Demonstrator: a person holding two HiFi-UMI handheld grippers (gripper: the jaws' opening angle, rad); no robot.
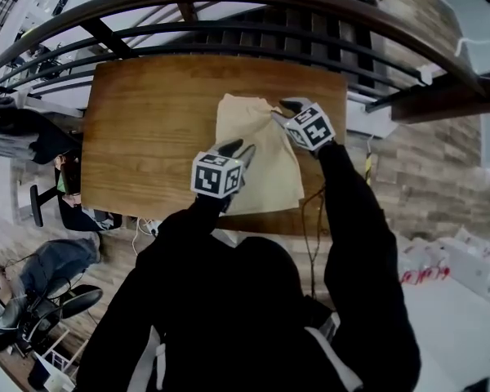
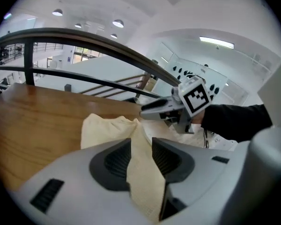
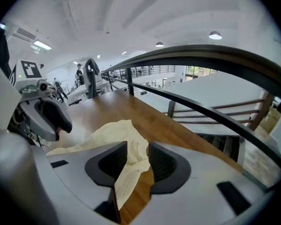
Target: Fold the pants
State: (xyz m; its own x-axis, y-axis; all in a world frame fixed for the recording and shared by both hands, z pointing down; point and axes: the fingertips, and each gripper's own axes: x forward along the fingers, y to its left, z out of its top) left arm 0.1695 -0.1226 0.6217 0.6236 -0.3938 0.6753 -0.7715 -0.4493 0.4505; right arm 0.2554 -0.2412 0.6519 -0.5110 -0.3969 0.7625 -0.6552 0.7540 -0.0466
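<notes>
Two grippers: my left gripper [image 1: 238, 149] and right gripper [image 1: 284, 109] both had jaws apart, cloth between each pair | I counted one cream pants [image 1: 257, 158], centre-right of frame, on one wooden table [image 1: 147, 129].

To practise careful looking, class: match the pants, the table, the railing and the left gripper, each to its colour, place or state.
1 pants
2 table
3 railing
4 left gripper

A brown wood
B jaws apart
C cream, lying on the table
D dark, curving beyond the table

Pairs: 1-C, 2-A, 3-D, 4-B
</notes>
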